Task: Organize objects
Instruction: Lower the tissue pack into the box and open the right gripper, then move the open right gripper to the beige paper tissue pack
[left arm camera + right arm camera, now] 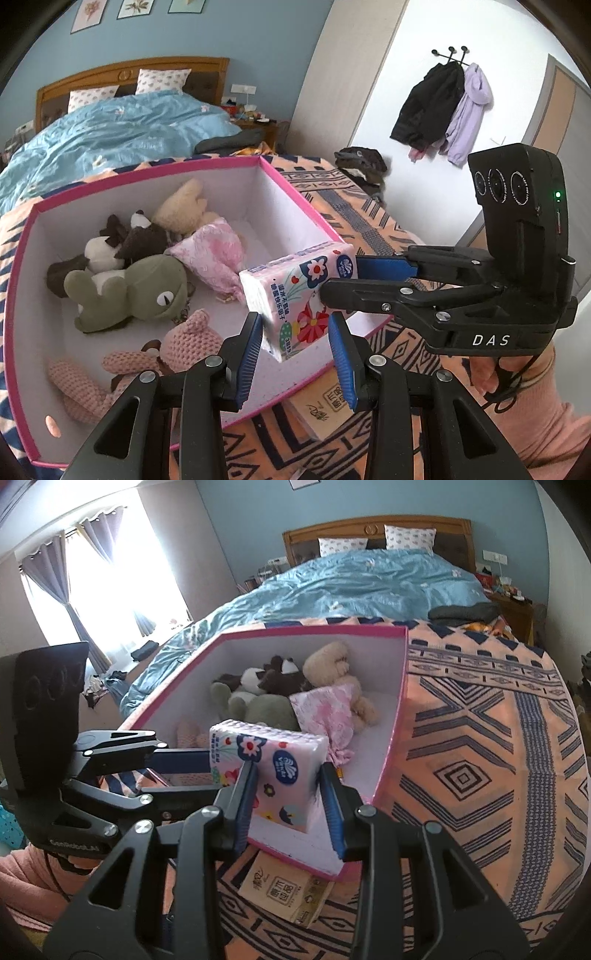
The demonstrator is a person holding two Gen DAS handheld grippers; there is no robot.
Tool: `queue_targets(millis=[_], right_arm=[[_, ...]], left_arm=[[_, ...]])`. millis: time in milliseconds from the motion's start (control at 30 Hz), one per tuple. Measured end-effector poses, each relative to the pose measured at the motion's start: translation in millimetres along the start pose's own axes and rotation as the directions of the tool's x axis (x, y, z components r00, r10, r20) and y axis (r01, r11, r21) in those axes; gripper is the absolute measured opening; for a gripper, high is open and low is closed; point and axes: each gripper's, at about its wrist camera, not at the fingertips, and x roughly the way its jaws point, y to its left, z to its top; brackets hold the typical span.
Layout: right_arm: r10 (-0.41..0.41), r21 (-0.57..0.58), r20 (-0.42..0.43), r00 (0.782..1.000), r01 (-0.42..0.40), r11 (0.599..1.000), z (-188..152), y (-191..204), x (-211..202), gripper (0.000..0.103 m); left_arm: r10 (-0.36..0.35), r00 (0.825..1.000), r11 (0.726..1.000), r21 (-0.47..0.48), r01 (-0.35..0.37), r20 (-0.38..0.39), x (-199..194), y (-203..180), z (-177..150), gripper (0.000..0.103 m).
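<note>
A pink flowered tissue pack point(295, 295) point(273, 760) hangs over the near corner of a pink-rimmed white box point(295, 192) point(314, 629). My left gripper point(295, 343) point(214, 775) is shut on one end of the pack, its blue pads pressing both sides. My right gripper point(341, 278) point(288, 794) is shut on the other end, coming in from the right in the left wrist view. Inside the box lie a green frog plush point(140, 291), a pink crochet toy point(177, 350), a beige bear point(328, 661) and a pink floral pouch point(214, 254).
The box rests on a peach and navy patterned blanket point(480, 738) at the foot of a bed with a blue duvet point(351, 583). A brown tissue pack point(288, 893) lies on the blanket by the box's near corner. A hand in a pink sleeve point(517, 369) holds the right gripper.
</note>
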Motion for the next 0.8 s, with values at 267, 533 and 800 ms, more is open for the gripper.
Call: queue_targets(millis=[267,533,800], right_arm=[[-0.065,-0.008,-0.036,0.997,0.065,0.998,4.4,1.0,8.2,0.039],[-0.076,-0.021,0.023,0.997,0.076,0.997,1.7,5.7,-6.3,0.040],[-0.038,-0.011,0.092,0.995,0.039,0.999,-20.7,5.5,-33.0,0.047]], left_arm=[[0.015,0.999,1.000,-0.018,-0.016,-0.033,8.7,4.1,1.9,0.036],[0.046,0.999,0.999,-0.013,-0.046,0.011,0.0,3.8,-3.2,0.036],[0.027,0.992,0.996,0.086,-0.037,0.122,-37.6,-20.0,-28.1,0.045]])
